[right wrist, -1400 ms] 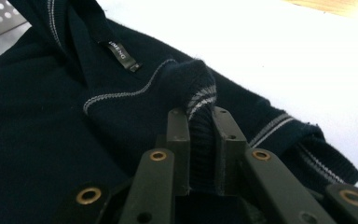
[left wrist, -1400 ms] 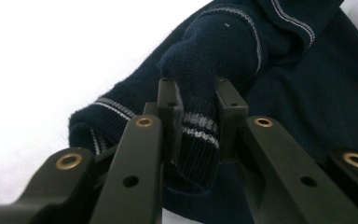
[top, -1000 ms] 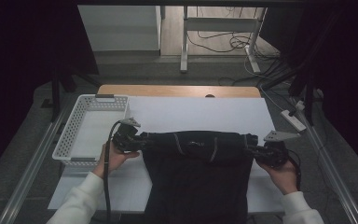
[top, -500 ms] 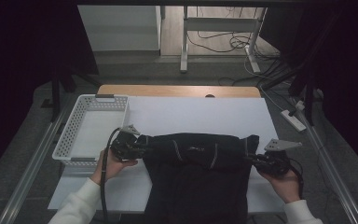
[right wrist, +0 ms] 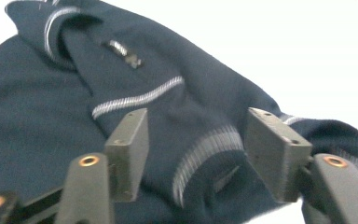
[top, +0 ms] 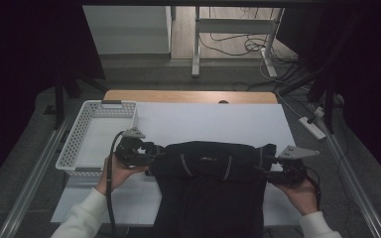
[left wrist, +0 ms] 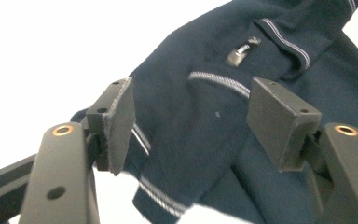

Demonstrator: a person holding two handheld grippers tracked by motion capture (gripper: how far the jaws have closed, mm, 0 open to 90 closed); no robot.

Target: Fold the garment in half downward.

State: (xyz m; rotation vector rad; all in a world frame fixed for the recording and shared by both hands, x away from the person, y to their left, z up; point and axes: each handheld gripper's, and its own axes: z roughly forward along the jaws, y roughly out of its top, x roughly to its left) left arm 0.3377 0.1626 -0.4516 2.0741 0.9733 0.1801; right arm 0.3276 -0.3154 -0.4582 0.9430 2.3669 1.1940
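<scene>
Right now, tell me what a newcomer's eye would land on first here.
The dark navy shirt with pale stripes, spread at the near middle of the white table. At its two shoulders sit the left gripper and right gripper, jaws just opened and off the cloth. A white basket sits at the table's left.

The dark garment (top: pixel 206 188) runs off the bottom edge of the high view, so its lower part cannot be seen. In that view the tips of the left tongs (top: pixel 151 151) and the right tongs (top: pixel 265 166) merge with the dark cloth. The small label (left wrist: pixel 238 53) near the collar is too blurred to read. Both sleeves (top: pixel 79 218) of the person are cut off by the bottom edge.
</scene>
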